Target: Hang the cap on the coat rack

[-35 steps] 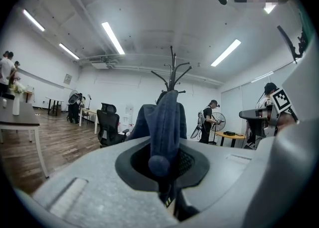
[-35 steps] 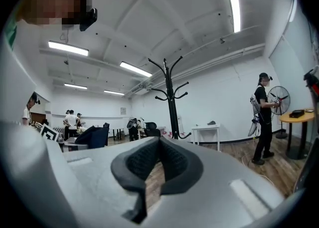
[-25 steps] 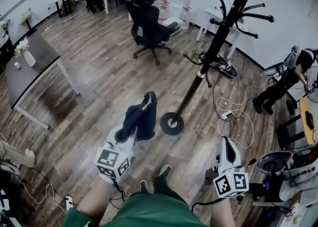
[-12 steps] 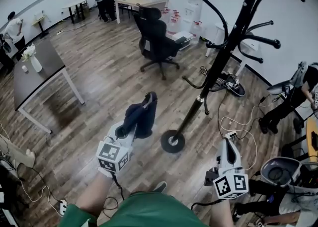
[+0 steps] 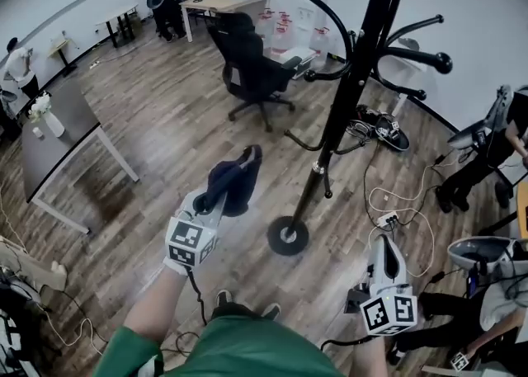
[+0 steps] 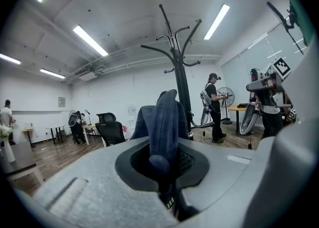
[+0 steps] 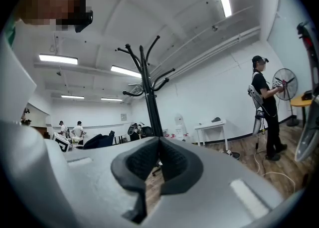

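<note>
A dark navy cap (image 5: 233, 185) hangs from my left gripper (image 5: 215, 201), which is shut on its fabric; in the left gripper view the cap (image 6: 165, 119) rises out of the closed jaws (image 6: 162, 171) and covers part of the room behind. The black coat rack (image 5: 347, 93) stands to the right of the cap, with its round base (image 5: 288, 235) on the wood floor and its curved hooks at head height. It also appears as the rack (image 6: 180, 77) beyond the cap and as the rack (image 7: 148, 95) ahead of my right gripper (image 7: 159, 158). My right gripper (image 5: 383, 242) hangs low at the right, shut and empty.
A black office chair (image 5: 251, 63) stands behind the rack. A grey table (image 5: 56, 116) with a vase is at the left. Cables (image 5: 389, 199) and shoes (image 5: 377, 129) lie on the floor to the right of the rack, where a person (image 5: 487, 148) stands.
My left gripper has lifted a little with the cap still in it. The rack's hooks now loom closer and higher in the head view. My right gripper has sunk lower in the frame.
</note>
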Available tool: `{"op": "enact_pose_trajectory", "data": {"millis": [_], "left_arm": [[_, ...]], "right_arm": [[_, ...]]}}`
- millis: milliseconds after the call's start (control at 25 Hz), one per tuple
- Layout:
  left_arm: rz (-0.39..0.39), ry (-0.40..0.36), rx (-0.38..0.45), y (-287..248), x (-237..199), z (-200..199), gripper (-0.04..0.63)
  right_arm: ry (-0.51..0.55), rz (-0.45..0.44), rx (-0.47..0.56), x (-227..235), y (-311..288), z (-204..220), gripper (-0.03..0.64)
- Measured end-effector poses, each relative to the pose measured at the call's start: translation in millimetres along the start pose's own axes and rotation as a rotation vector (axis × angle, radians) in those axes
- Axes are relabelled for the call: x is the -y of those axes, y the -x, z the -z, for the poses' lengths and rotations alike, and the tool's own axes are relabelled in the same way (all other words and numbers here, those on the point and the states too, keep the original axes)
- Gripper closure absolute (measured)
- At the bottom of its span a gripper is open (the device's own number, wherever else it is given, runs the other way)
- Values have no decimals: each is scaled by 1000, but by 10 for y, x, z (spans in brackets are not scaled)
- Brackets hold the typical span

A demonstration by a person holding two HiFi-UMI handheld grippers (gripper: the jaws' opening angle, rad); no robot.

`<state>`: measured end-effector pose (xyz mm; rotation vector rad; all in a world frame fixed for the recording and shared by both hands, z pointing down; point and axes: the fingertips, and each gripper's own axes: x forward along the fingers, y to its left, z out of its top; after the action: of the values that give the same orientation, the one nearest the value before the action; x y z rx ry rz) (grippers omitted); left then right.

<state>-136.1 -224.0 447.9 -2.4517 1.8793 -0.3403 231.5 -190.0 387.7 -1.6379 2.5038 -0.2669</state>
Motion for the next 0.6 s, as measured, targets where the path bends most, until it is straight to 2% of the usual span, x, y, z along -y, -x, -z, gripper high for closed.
{"op": "enact_pose_trajectory", "data": {"millis": [280,600], "left_arm": [[78,10,4,-632,-59,-7,569],[192,7,-42,-1321,-235,316,569]], "right_arm": [[-3,154,-2,394,126,31,614],[56,251,7,216,12,-3,614]]}}
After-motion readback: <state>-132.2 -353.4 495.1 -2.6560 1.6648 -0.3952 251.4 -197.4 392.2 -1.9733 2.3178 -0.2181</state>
